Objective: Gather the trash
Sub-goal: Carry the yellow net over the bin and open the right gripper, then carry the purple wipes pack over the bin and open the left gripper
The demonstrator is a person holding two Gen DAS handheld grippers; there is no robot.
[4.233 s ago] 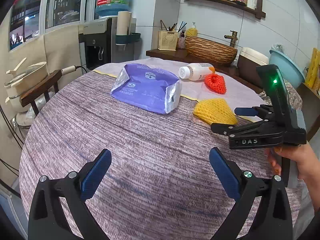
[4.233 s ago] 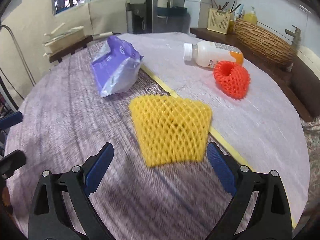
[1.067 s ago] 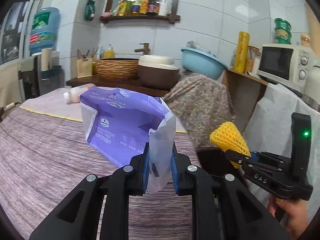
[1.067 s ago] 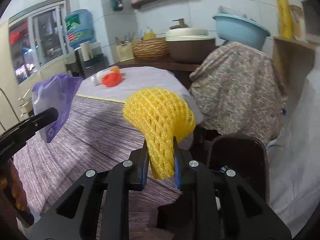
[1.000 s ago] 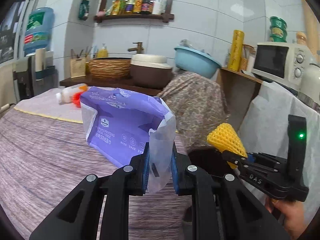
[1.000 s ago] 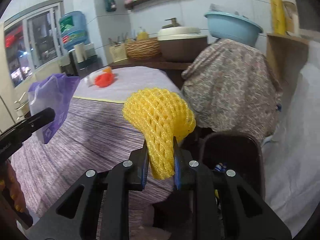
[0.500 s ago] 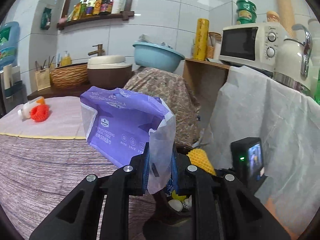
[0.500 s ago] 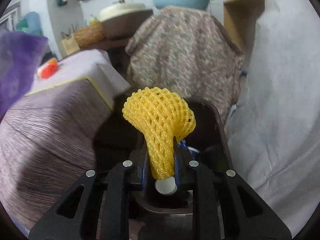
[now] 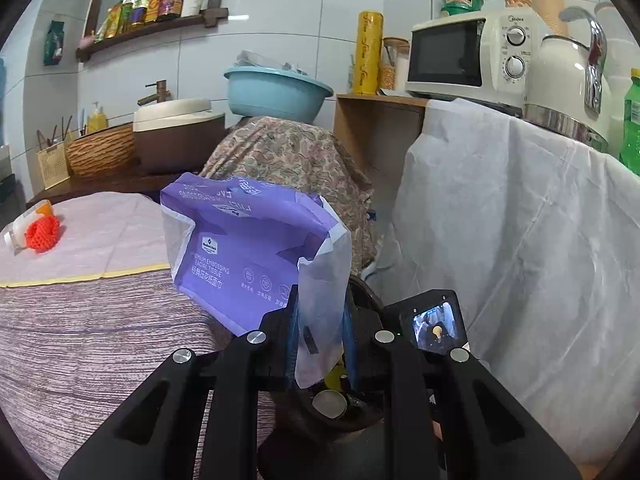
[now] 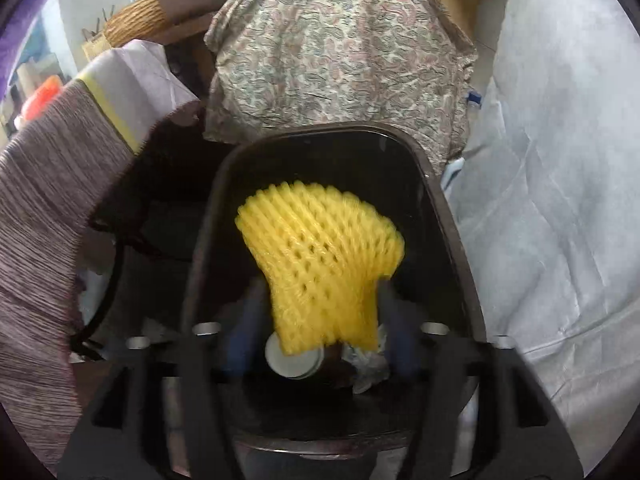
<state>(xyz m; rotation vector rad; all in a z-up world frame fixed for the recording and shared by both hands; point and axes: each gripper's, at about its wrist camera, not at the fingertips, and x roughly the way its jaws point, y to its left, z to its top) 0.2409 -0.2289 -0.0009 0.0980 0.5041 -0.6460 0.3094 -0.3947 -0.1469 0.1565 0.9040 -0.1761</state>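
Note:
My left gripper [image 9: 320,336] is shut on the lower corner of a purple tissue bag [image 9: 248,248], held upright above the table's edge. Just beyond it lies the dark trash bin [image 9: 362,292]. The right-hand tool's small screen [image 9: 434,326] shows over that bin. In the right wrist view my right gripper [image 10: 322,340] points down into the bin [image 10: 224,200]. Its jaws are opening, and the blurred fingers [image 10: 244,332] stand apart from the yellow foam net [image 10: 320,256] between them. An orange foam net [image 9: 42,232] and a white bottle [image 9: 24,224] lie on the far table.
The bin holds a white round lid [image 10: 294,356] and crumpled paper [image 10: 368,364]. A floral cloth [image 10: 340,52] covers something behind it, and a white sheet [image 10: 560,200] hangs to the right. The striped tablecloth's edge [image 10: 40,200] is on the left. A microwave [image 9: 460,56] stands above.
My right gripper has sunk over the bin and its jaws have parted from the yellow net. My left gripper has carried the purple bag from over the table towards the bin.

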